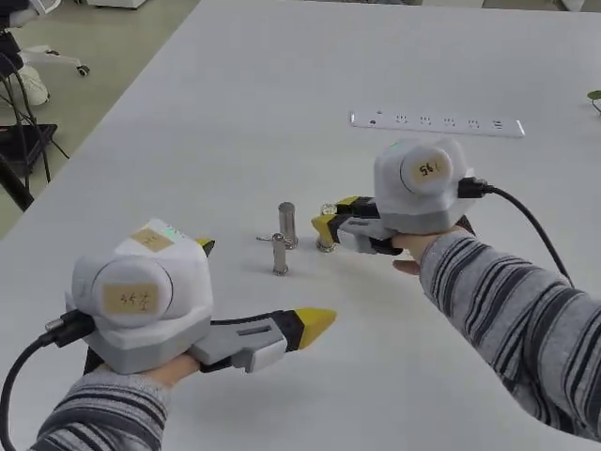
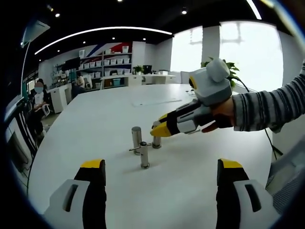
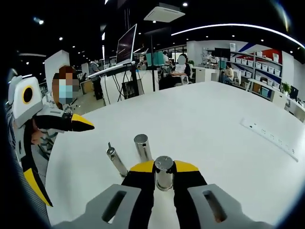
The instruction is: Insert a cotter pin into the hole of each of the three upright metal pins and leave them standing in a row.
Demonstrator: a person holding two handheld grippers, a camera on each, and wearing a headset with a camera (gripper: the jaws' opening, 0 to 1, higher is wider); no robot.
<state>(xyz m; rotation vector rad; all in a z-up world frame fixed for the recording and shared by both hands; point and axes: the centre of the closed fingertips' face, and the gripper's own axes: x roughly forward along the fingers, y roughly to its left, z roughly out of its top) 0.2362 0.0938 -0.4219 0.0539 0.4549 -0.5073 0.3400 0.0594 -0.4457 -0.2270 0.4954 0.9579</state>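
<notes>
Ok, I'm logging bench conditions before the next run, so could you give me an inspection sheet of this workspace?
Surface: white table, smooth, evenly lit.
Job's things: back pin stands free; near pin carries what looks like a cotter pin near its top; third pin sits between the jaws of the right gripper; all upright, close together.
Clutter: white power strip toward the far edge.
Grippers: left gripper open, apart from the pins; right gripper shut on the third pin.
Cables: black cable from the right gripper; second cable from the left gripper.
Surroundings: open office with shelves, a monitor, seated people.
</notes>
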